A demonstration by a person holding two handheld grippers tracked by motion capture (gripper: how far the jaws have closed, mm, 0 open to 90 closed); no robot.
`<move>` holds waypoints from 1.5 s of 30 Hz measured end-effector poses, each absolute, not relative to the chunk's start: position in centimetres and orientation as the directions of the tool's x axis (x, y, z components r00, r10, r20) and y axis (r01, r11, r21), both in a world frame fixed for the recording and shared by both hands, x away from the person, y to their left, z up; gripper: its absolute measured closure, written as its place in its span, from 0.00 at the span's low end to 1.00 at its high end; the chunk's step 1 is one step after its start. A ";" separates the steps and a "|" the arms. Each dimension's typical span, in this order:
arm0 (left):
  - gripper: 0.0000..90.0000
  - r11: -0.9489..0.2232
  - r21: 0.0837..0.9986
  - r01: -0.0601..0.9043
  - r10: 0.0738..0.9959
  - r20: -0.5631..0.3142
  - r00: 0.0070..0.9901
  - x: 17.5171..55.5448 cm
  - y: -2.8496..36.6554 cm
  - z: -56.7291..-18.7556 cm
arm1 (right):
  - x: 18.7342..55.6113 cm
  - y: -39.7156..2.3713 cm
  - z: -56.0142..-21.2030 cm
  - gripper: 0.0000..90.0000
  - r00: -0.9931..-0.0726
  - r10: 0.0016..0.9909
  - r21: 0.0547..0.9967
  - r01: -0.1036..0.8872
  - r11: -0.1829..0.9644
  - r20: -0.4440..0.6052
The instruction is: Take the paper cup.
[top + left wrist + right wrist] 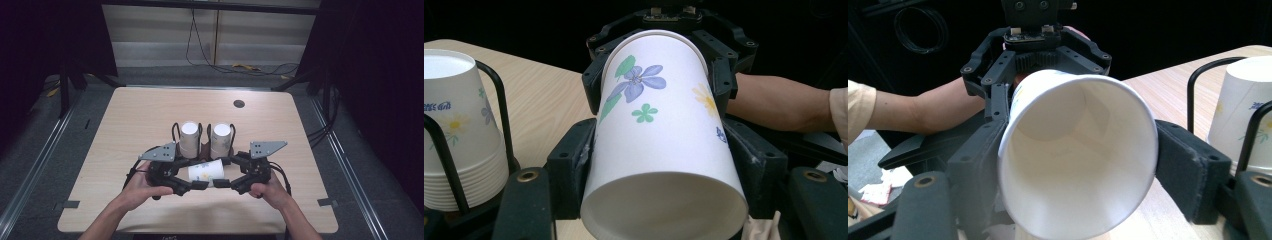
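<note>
From the high view, I am holding a white paper cup (pixel 206 171) on its side just above the table (pixel 125 130), between my left gripper (pixel 201 184) and my right gripper (pixel 224 183), near the table's front edge. Behind it, two stacks of upturned cups (pixel 190 138) are standing in a black wire rack (pixel 176 132).

In the left gripper view, I am looking along the cup (pixel 664 130) from its closed bottom end, which is facing the camera. Its wall is white, printed with a blue flower, green leaves, a small green blossom and a yellow flower at the right. My left fingers (pixel 569 175) are pressing on both sides of it, gripping it. The right gripper (pixel 664 75) is sitting around the far end.

In the right gripper view, I am looking into the cup's (pixel 1078 160) open mouth; the inside is plain white with a rolled rim. My right fingers (pixel 1193 170) are flanking the rim, the one at the right of this view apparently standing just clear of it, so they are not squeezing it. One rack stack (pixel 1248 110) is showing at the right.
</note>
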State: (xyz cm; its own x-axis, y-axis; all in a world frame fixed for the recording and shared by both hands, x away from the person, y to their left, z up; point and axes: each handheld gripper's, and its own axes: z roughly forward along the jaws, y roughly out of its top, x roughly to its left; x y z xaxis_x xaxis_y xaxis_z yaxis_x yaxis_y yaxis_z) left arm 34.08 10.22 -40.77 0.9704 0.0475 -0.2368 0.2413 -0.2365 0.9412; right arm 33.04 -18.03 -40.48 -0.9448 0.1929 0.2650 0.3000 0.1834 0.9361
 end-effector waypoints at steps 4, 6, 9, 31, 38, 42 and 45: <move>0.40 -0.230 0.941 0.248 0.041 -0.246 0.968 34.1 10.3 -40.8 | 33.1 -18.2 -40.5 0.32 -0.947 0.182 0.936 0.297 0.187 0.264; 0.40 -0.224 0.941 0.254 0.038 -0.252 0.967 34.2 10.2 -40.8 | 33.1 -18.3 -40.4 0.33 -0.946 0.181 0.937 0.300 0.181 0.268; 0.39 -0.228 0.938 0.261 0.039 -0.259 0.965 34.2 10.3 -40.8 | 33.1 -18.3 -40.4 0.34 -0.948 0.175 0.938 0.297 0.179 0.267; 0.22 -0.290 0.918 0.272 0.183 -0.226 0.957 34.9 11.5 -41.8 | 33.6 -19.2 -40.6 0.33 -0.913 0.299 0.912 0.348 0.217 0.277; 0.21 -0.308 0.904 0.297 0.263 -0.219 0.940 35.3 12.7 -42.7 | 33.8 -19.4 -40.7 0.34 -0.894 0.352 0.893 0.376 0.248 0.278; 0.20 -0.320 0.897 0.305 0.292 -0.213 0.933 35.5 12.9 -43.2 | 33.9 -19.8 -40.4 0.34 -0.879 0.395 0.884 0.386 0.265 0.265; 0.19 -0.320 0.892 0.319 0.314 -0.218 0.924 35.7 13.3 -43.6 | 33.9 -20.1 -40.4 0.34 -0.869 0.423 0.875 0.395 0.280 0.257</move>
State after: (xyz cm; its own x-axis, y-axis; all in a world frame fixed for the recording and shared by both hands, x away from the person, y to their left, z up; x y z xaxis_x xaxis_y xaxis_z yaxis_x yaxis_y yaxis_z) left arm 35.69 13.28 -43.56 0.9240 0.3141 -0.2180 0.3192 -0.3198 0.8921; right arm 33.86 -20.06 -40.37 -0.8690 0.4229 0.2570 0.3951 0.2803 0.8748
